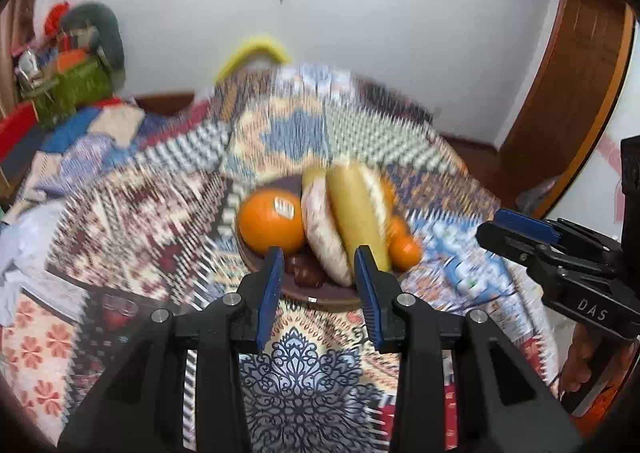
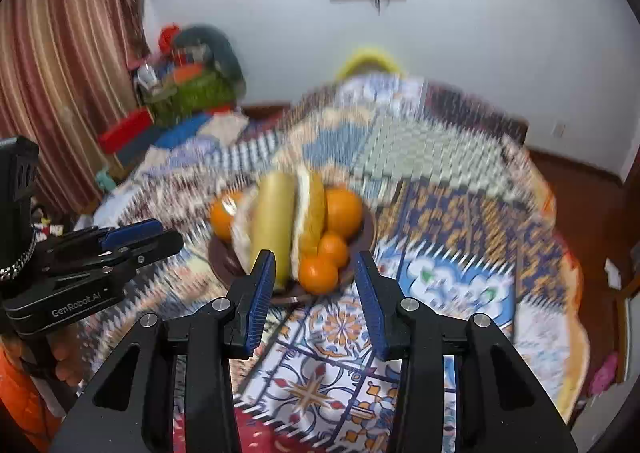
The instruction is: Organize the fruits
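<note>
A dark brown bowl (image 1: 320, 299) sits on a patterned tablecloth. It holds a large orange (image 1: 272, 223) with a sticker, small oranges (image 1: 404, 249), a long yellow-green fruit (image 1: 360, 209), a pale speckled piece (image 1: 324, 229) and dark red fruit (image 1: 306, 273). My left gripper (image 1: 318, 269) is open and empty just before the bowl's near rim. In the right wrist view the same bowl (image 2: 224, 265) shows oranges (image 2: 318, 273) and the yellow-green fruit (image 2: 274, 225). My right gripper (image 2: 314, 273) is open and empty near the bowl. Both views are motion-blurred.
The round table is covered by a colourful patchwork cloth (image 2: 440, 281). A yellow chair back (image 1: 252, 53) stands behind the table. Clutter with a green basket (image 1: 76, 89) lies at the left. A wooden door (image 1: 560, 113) is at the right. The other gripper (image 1: 560, 257) shows at the right.
</note>
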A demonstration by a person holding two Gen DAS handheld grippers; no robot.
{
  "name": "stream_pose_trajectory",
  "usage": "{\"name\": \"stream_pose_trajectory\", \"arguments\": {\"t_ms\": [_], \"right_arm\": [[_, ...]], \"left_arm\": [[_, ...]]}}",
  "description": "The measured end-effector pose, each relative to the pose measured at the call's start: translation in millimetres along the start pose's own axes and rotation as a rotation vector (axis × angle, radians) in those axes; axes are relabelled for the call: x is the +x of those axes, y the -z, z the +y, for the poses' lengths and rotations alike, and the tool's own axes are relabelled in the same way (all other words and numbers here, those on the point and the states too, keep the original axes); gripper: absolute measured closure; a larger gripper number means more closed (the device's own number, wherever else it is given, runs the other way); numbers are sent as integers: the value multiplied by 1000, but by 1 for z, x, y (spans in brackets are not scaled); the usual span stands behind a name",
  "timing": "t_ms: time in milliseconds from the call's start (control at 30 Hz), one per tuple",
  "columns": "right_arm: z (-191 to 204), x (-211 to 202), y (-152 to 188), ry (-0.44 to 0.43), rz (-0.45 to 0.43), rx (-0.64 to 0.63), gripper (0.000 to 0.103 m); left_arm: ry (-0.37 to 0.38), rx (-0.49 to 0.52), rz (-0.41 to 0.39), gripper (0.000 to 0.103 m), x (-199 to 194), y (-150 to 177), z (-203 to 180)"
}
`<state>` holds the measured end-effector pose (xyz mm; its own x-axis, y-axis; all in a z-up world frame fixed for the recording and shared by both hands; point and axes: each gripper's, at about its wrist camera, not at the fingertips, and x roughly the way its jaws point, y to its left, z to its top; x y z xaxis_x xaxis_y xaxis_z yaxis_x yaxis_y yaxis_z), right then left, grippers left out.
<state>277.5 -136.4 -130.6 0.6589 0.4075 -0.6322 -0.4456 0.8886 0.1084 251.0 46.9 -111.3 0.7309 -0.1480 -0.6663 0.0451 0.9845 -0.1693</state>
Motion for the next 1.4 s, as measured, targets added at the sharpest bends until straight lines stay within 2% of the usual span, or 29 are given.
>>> {"name": "stream_pose_trajectory", "arguments": {"t_ms": [267, 433, 533, 633, 667, 733, 833, 933, 1000, 1067, 1167, 1400], "right_arm": [[30, -102, -18, 21, -240, -36, 65], [52, -153, -18, 16, -364, -47, 65], [60, -175, -14, 11, -421, -45, 55], [68, -190, -9, 15, -463, -49, 49], [70, -193, -8, 16, -471, -50, 47], [74, -196, -5, 17, -484, -50, 34], [80, -200, 1, 36, -505, -50, 24], [82, -202, 6, 50, -516, -45, 17], [84, -203, 9, 55, -518, -45, 16], [85, -205, 12, 61, -517, -45, 14], [85, -207, 16, 80, -525, -37, 0], [86, -213, 21, 90, -537, -34, 0]], "left_arm": [[-3, 38, -254, 67, -117, -18, -24], [-5, 70, -372, 67, -175, -14, -41], [-15, 91, -431, 61, -203, -8, -50], [-27, 105, -477, 50, -224, 0, -57], [-29, 107, -490, 48, -230, 2, -58], [-30, 113, -506, 44, -239, 6, -61], [-31, 109, -521, 34, -249, 12, -62], [-34, 106, -527, 25, -253, 15, -62], [-34, 101, -531, 15, -255, 18, -62], [-37, 103, -540, 13, -256, 21, -62], [-42, 107, -544, 6, -259, 25, -63], [-45, 98, -545, 2, -263, 32, -65]]}}
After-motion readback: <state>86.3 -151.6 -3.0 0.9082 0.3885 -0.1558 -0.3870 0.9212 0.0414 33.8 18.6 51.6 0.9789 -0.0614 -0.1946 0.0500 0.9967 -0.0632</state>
